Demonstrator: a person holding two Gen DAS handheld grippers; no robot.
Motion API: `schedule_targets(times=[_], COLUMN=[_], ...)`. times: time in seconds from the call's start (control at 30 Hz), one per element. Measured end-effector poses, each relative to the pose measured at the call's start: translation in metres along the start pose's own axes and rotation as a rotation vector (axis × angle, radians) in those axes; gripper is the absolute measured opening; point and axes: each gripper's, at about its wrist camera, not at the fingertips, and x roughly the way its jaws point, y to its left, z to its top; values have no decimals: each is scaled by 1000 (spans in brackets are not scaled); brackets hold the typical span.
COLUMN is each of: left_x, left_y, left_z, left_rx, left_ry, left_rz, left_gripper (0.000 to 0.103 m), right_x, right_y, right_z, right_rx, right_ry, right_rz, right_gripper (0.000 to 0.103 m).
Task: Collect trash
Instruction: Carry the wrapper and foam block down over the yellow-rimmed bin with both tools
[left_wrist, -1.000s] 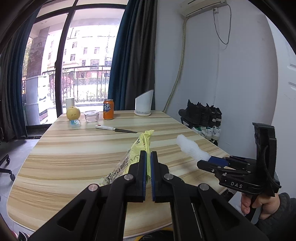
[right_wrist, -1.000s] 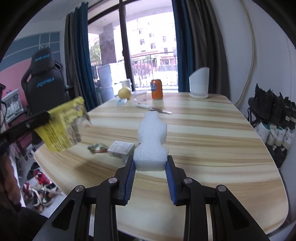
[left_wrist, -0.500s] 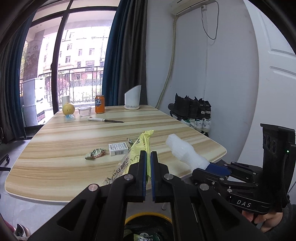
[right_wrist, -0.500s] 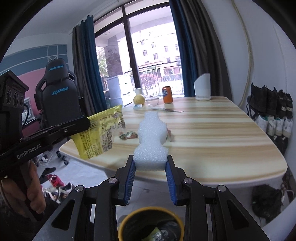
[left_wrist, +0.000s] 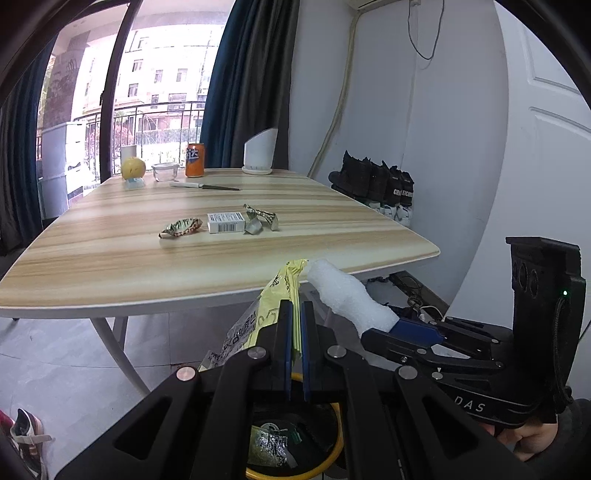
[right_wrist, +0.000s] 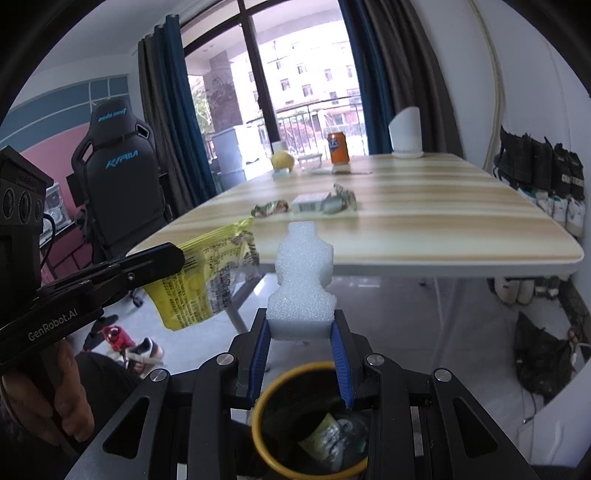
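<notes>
My left gripper (left_wrist: 294, 321) is shut on a yellow snack wrapper (left_wrist: 258, 317), seen from the side as the yellow snack wrapper (right_wrist: 201, 280) in the right wrist view. My right gripper (right_wrist: 301, 328) is shut on a white foam piece (right_wrist: 303, 280), which appears as the white foam piece (left_wrist: 351, 299) in the left wrist view. Both grippers hang off the table's near edge, above a yellow-rimmed trash bin (right_wrist: 266, 398) on the floor, with wrappers lying inside it. On the wooden table (left_wrist: 110, 240) lie a crumpled wrapper (left_wrist: 181, 228), a small white box (left_wrist: 225, 222) and silver foil scraps (left_wrist: 260, 219).
At the table's far end stand an orange can (left_wrist: 194, 159), a yellow fruit (left_wrist: 133, 167), a clear container (left_wrist: 166, 171), a white holder (left_wrist: 259, 153) and a knife (left_wrist: 203, 185). A black gaming chair (right_wrist: 118, 184) is at the left, shoes (left_wrist: 376, 188) by the wall.
Both grippers have pulled back from over the table and sunk below its edge, still gripping the wrapper and the foam. The trash bin has come into view beneath them.
</notes>
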Motion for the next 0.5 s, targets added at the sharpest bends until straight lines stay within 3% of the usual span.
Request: schedule_targets(times=[0.27,0.5], left_x=[17,52], left_y=[4,11], left_z=[-29,-52], left_rx=[-42,-83], left_ry=[76,179], left_rz=[0,13], left_gripper=[0,0], right_x=[19,48], right_y=[-1,-23], right_z=[-29,-41], right_rx=[9,104], right_ry=[94,183], right_rz=[-5,-31], right_gripper=[31,31])
